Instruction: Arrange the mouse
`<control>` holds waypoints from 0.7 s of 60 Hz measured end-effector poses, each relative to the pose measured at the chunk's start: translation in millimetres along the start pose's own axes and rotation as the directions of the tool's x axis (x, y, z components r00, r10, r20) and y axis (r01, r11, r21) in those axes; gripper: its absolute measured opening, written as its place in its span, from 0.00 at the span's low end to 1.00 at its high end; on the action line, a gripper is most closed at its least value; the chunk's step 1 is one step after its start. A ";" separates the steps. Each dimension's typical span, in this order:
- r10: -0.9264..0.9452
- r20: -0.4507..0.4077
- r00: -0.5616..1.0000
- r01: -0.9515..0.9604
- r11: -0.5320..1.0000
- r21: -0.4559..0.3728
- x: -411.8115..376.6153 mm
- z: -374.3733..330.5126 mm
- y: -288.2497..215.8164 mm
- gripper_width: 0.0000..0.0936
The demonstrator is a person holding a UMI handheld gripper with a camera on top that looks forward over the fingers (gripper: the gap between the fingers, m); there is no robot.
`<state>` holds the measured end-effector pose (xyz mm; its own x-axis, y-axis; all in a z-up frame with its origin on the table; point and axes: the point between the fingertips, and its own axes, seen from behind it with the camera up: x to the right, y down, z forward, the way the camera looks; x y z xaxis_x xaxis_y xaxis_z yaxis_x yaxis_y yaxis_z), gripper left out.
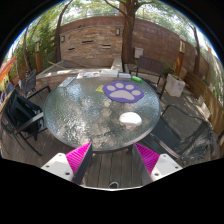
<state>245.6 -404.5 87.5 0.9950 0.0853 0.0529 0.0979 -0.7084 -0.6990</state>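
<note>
The gripper (114,160) hangs short of a round glass table (70,125) on a patio, its fingers spread wide with nothing between them. The mouse (130,119), a small white lump as far as the view lets me judge, lies on the glass at the right, near side, ahead of the fingers. Beyond it, toward the far right of the table, sits a purple mat (124,92) with a white paw print, apart from the mouse.

The step in hand looks like the approach. To do it well, come in low over the near rim, line the fingers up either side of the mouse, and close only once both pads flank it.

The glass is likely slick, so a glancing touch could skate the mouse toward the near rim. Chairs (22,115) stand left and right of the table; the near side between them is open.
</note>
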 end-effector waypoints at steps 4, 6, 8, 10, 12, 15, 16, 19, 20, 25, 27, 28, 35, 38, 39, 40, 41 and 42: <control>0.005 -0.035 0.999 -0.004 1.000 0.012 36.3 31.3 -2.4 0.88; 0.006 -0.050 0.999 -0.005 1.000 0.018 52.5 47.3 -5.4 0.89; 0.008 -0.059 0.998 -0.007 1.000 0.026 64.7 64.5 -9.7 0.89; 0.008 -0.064 0.998 -0.006 1.000 0.031 75.1 80.8 -12.7 0.89; 0.009 -0.064 0.998 -0.006 0.999 0.033 83.9 96.7 -15.9 0.89; 0.008 -0.059 0.998 -0.006 0.999 0.035 93.7 118.3 -19.2 0.89; 0.007 -0.056 0.998 -0.005 0.999 0.034 95.9 124.9 -20.4 0.89; 0.000 -0.051 0.999 0.002 0.999 0.042 101.8 142.0 -25.8 0.89; -0.005 -0.047 0.999 0.007 0.999 0.045 102.5 147.2 -27.8 0.89; -0.045 -0.010 0.999 0.045 0.999 0.027 100.7 169.6 -30.1 0.90; -0.053 0.000 0.999 0.053 0.998 0.037 100.2 175.5 -35.6 0.90; -0.054 0.007 0.999 0.053 0.998 0.042 97.5 172.7 -38.7 0.90; -0.072 0.013 0.997 0.071 0.995 0.064 109.2 187.8 -55.2 0.90; -0.064 0.006 0.998 0.064 0.996 0.066 116.4 193.5 -58.5 0.91; -0.059 0.003 0.998 0.059 0.996 0.066 118.6 195.8 -59.6 0.91; -0.054 0.000 0.999 0.054 0.996 0.066 121.0 198.2 -61.1 0.91; -0.048 -0.004 0.999 0.048 0.997 0.065 123.5 200.3 -63.1 0.91; -0.043 -0.007 0.999 0.043 0.997 0.065 125.4 202.7 -64.9 0.91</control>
<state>359.5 -205.8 -5.0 0.9899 0.1106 0.0882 0.1394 -0.6567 -0.7412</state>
